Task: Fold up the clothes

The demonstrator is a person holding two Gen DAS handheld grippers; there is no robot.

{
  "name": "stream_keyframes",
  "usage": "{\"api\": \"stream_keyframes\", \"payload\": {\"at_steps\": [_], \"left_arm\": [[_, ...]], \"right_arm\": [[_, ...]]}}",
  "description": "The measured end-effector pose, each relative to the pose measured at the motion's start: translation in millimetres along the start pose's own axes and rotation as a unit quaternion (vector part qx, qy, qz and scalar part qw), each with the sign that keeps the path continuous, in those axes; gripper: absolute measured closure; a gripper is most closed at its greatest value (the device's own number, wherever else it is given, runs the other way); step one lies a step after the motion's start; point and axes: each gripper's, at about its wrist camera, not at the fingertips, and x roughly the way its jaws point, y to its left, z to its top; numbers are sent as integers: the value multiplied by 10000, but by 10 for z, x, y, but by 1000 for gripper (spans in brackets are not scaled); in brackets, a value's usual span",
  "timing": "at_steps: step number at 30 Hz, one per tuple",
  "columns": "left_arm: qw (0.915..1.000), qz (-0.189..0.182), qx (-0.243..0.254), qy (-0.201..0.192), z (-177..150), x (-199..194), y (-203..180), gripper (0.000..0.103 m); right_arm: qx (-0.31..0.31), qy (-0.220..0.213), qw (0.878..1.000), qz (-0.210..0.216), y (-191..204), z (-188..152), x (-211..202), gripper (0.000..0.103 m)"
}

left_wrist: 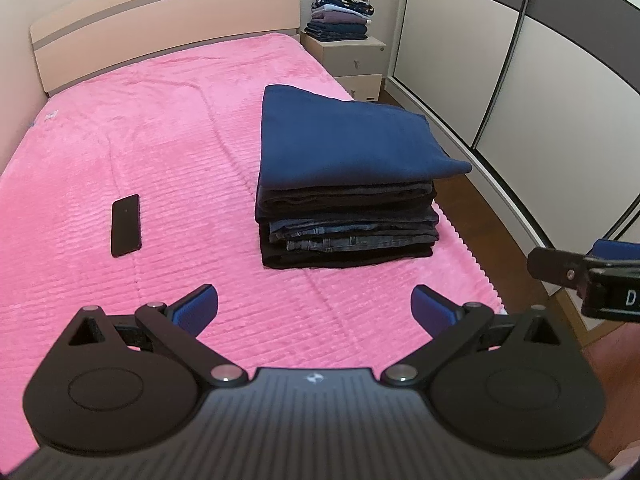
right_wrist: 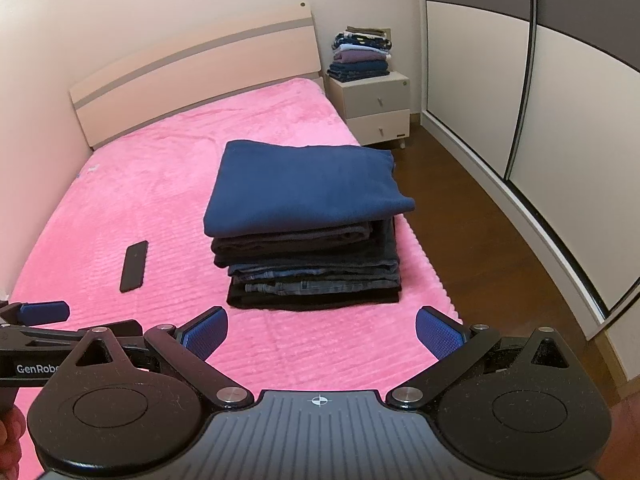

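A stack of folded clothes (left_wrist: 348, 224) (right_wrist: 312, 272) sits on the pink bedspread (left_wrist: 160, 140) (right_wrist: 168, 184) near the bed's right edge. A folded navy blue garment (left_wrist: 344, 136) (right_wrist: 304, 188) lies on top, above dark trousers and jeans. My left gripper (left_wrist: 314, 310) hovers over the bed in front of the stack, open and holding nothing. My right gripper (right_wrist: 322, 334) hangs open just short of the stack, also holding nothing. Part of the right gripper (left_wrist: 592, 276) shows at the right edge of the left wrist view. Part of the left gripper (right_wrist: 44, 332) shows at the right wrist view's left edge.
A black phone (left_wrist: 126, 225) (right_wrist: 134, 266) lies on the bedspread left of the stack. A bedside cabinet (left_wrist: 354, 62) (right_wrist: 376, 108) carries another pile of folded clothes (left_wrist: 342, 14) (right_wrist: 362, 56). Wardrobe doors (left_wrist: 500, 60) (right_wrist: 540, 100) line the right side beyond a strip of wooden floor (right_wrist: 472, 220).
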Motion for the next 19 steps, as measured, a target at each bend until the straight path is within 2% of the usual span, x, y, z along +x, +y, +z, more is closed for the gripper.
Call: {"api": "stream_keyframes", "payload": {"at_steps": [11, 19], "left_arm": [[10000, 82, 9, -15, -40, -17, 44, 1], [9998, 62, 37, -164, -51, -49, 33, 1]], "right_arm": [[-109, 37, 9999, 22, 93, -30, 12, 1], [-190, 29, 9998, 14, 115, -47, 20, 1]]}}
